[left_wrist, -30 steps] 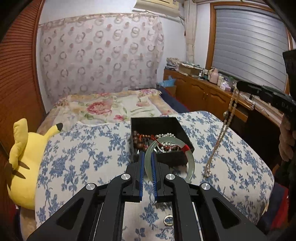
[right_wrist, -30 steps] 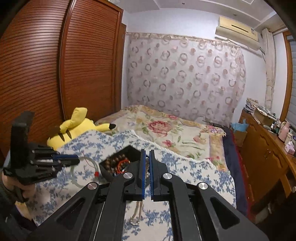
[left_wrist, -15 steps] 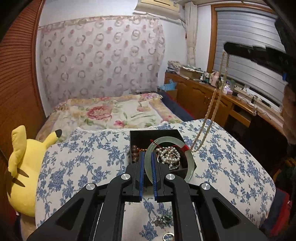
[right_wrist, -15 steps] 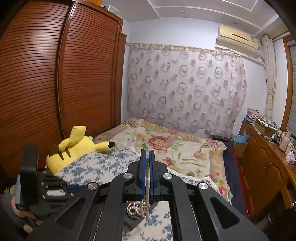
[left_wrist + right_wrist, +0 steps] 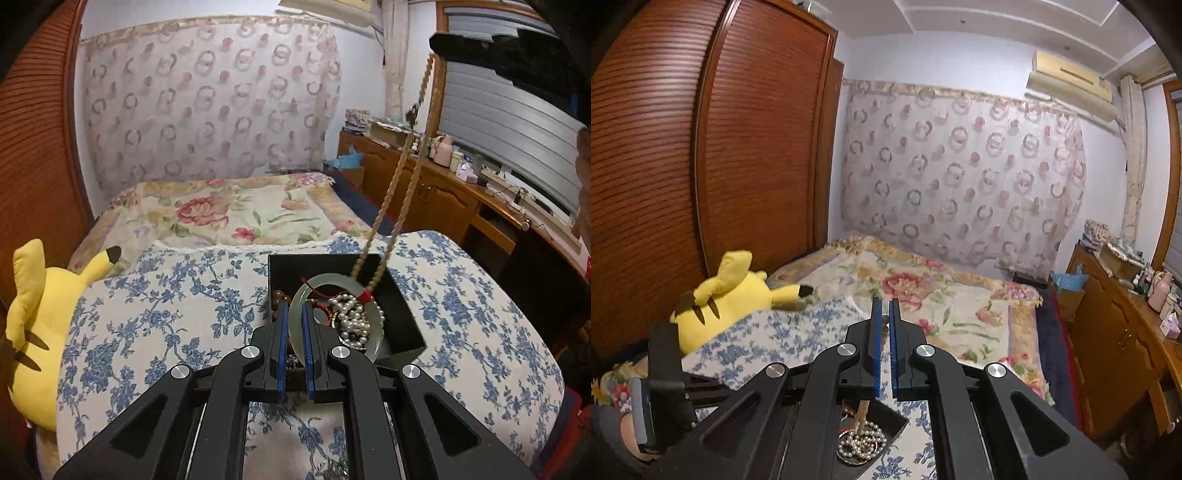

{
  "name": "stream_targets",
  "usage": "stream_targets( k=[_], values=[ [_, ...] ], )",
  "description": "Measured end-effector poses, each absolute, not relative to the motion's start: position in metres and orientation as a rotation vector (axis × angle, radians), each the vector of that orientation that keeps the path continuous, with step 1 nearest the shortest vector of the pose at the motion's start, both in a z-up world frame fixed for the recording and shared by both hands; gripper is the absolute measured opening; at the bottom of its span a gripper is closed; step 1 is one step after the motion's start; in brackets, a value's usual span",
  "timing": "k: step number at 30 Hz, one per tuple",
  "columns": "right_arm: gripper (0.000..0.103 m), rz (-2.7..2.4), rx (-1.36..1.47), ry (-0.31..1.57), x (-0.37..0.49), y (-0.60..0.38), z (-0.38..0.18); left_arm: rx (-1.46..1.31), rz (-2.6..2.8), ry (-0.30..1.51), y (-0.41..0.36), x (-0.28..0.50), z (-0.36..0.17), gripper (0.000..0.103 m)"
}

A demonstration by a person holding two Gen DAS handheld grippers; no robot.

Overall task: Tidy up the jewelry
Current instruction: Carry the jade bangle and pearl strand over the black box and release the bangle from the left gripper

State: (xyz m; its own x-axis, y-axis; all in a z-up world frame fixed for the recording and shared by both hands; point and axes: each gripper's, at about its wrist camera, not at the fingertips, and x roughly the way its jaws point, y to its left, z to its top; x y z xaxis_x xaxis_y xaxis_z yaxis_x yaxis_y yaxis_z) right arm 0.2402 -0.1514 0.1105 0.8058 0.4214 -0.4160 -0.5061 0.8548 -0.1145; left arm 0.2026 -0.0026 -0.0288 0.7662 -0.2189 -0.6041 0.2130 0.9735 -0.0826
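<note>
The long beige bead necklace hung almost straight down, a bit slanted, from the tightly closed right claw high above, its low end inside the square black box on the blue flowered quilt. The left claw squeezed the pale green round bangle over the box's near edge.

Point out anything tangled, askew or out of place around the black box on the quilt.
The contents of the black box are a jumble: pearls, brown beads and red cord heaped together. Loose pieces also lie on the quilt outside it, near the bottom edge of the left view. No damage shows.
</note>
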Motion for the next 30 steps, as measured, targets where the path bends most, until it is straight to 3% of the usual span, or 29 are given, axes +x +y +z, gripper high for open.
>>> stream_targets(
  k=[13,17,19,30],
  values=[
    [0.008,0.509,-0.224,0.585,0.260,-0.151,0.026,-0.008,-0.229,0.671,-0.014,0.231,-0.031,0.007],
    [0.012,0.506,-0.219,0.593,0.257,-0.158,0.017,-0.016,-0.251,0.676,-0.022,0.237,-0.030,0.007],
    [0.012,0.506,-0.220,0.598,0.254,-0.162,0.014,-0.016,-0.259,0.676,-0.026,0.238,-0.030,0.000],
    [0.012,0.527,-0.214,0.593,0.236,-0.175,0.007,0.000,-0.272,0.675,-0.038,0.241,-0.030,0.000]
  ],
)
